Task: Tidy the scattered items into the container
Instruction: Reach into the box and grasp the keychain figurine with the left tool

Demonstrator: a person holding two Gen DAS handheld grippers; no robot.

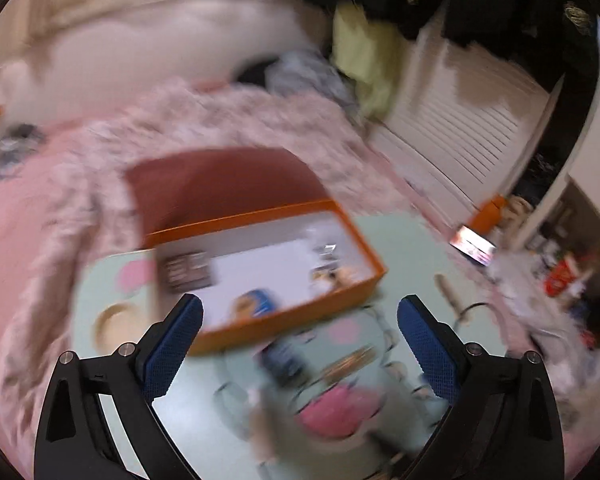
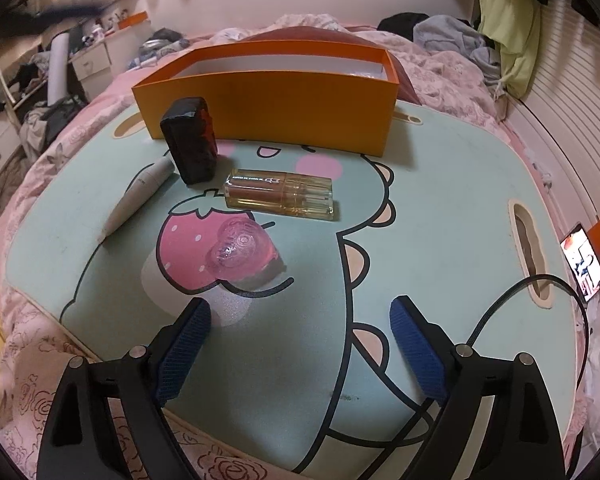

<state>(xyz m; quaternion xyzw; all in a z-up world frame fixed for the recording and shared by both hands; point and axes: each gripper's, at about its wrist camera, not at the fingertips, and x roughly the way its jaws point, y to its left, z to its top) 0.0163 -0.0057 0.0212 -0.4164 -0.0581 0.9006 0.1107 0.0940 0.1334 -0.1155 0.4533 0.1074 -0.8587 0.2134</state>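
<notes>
Your right gripper (image 2: 300, 344) is spread and empty; the clear bottle (image 2: 280, 196) at mid-frame looks slippery and fragile, so pinch its flat sides.

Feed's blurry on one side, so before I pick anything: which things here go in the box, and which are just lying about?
For the job:
orange box
dark red bottle
clear gold case
pink jelly piece
white pen

Lying about:
phone
black cable
clothes
pink blanket

Both tools are open and empty.
</notes>
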